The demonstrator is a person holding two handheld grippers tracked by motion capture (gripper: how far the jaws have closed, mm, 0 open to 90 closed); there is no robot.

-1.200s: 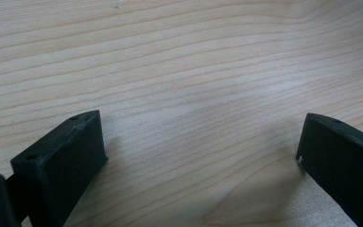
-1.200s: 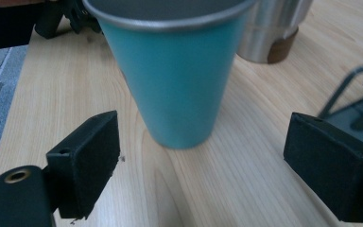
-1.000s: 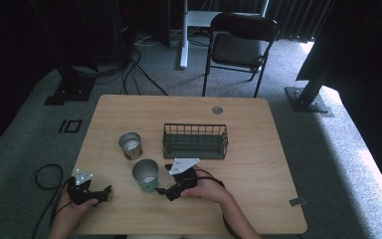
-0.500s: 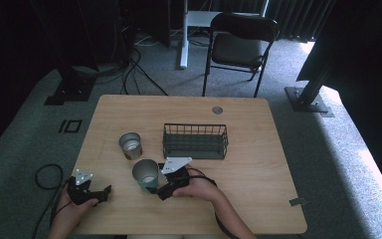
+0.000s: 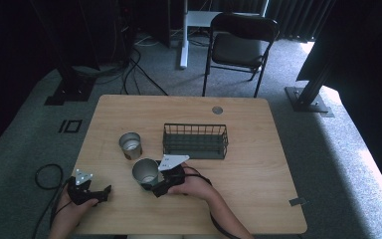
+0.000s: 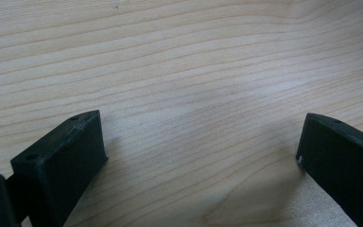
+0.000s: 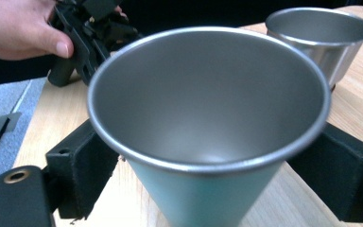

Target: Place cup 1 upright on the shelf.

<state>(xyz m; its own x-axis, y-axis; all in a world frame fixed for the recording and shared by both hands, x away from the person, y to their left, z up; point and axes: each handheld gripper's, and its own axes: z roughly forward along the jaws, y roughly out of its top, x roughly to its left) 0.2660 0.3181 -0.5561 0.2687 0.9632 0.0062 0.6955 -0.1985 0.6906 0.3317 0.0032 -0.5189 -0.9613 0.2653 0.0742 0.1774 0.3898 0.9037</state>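
The nearer steel cup (image 7: 208, 127) is a tapered metal tumbler, wide at its rolled rim and narrowing toward the base, with a dull brushed inside and a pale blue-green tint on its outer wall. It stands upright and holds nothing. In the high view this cup (image 5: 146, 172) sits on the wooden surface (image 5: 258, 164) toward the person's edge, left of the middle.

The right tongs (image 5: 155, 188) reach the cup from the person's side. In the right gripper view the 2 black jaws stand on either side of the cup's lower wall, close against it; whether they press it or only flank it cannot be told.

The left tongs (image 5: 105, 191) rest low over bare wood near the left front corner of the surface, well apart from the cup. In the left gripper view the jaws are spread wide with nothing between them but wood grain.

A 2nd steel cup (image 5: 130, 145), shorter-looking and also upright, stands just beyond and left of the first, near it but not touching. A dark wire basket (image 5: 195, 141) sits to the right of that cup, around the middle of the surface. A small round grommet (image 5: 217, 110) is set in the far edge. Beyond the surface stands a black folding chair (image 5: 241, 42) on grey carpet.
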